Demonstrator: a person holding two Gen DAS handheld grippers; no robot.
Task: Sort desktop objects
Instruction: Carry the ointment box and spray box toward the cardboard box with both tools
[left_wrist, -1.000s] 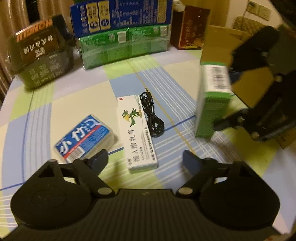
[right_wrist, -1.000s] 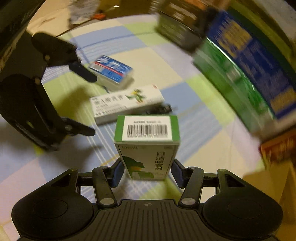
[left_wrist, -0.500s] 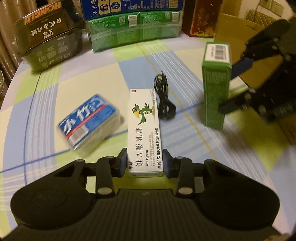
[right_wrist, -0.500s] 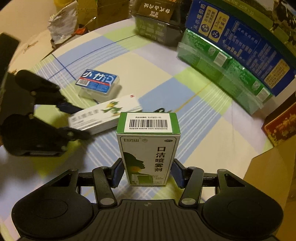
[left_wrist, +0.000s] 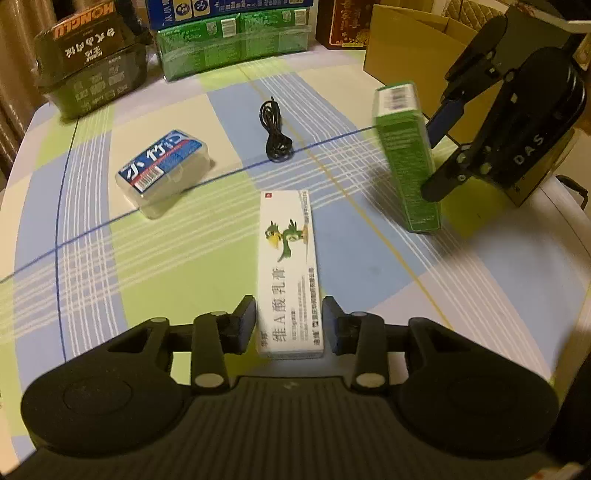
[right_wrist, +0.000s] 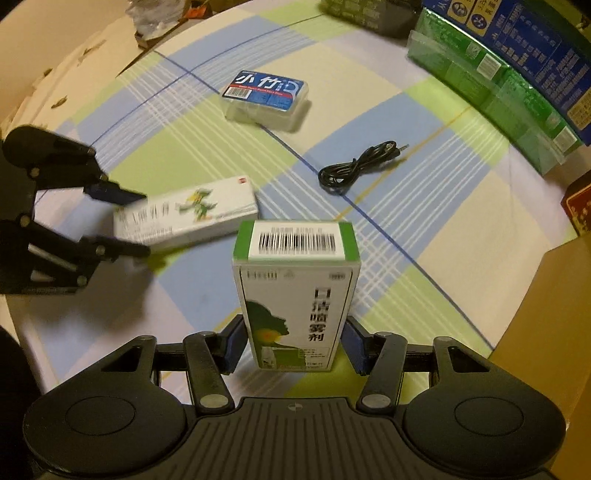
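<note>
1. Boxes sit in both grippers. The left gripper (left_wrist: 289, 321) has its fingers at either side of the near end of a long white ointment box (left_wrist: 290, 271) with a green bird printed on it; they sit right against the box sides, pinching it.
2. The white box points away from the gripper, out over the checked tablecloth (left_wrist: 155, 258). In the right wrist view it (right_wrist: 184, 216) looks blurred and raised slightly off the cloth, though I cannot be sure.
3. The right gripper (right_wrist: 293, 341) pinches the lower part of a green-and-white spray box (right_wrist: 295, 295), which is upright with its barcode end on top.
4. From the left wrist view that green box (left_wrist: 406, 155) is at the right, tilted a little, with the right gripper's dark body behind it.
5. A clear case with a blue label (left_wrist: 164, 171) lies far left of the white box, well apart from it.
6. A coiled black cable (left_wrist: 275, 134) lies further off, near the middle of the table.
7. Stacked green and blue cartons (left_wrist: 232, 40) line the far edge, with a dark carton (left_wrist: 90, 59) at far left and a brown cardboard box (left_wrist: 410, 48) at far right.
</note>
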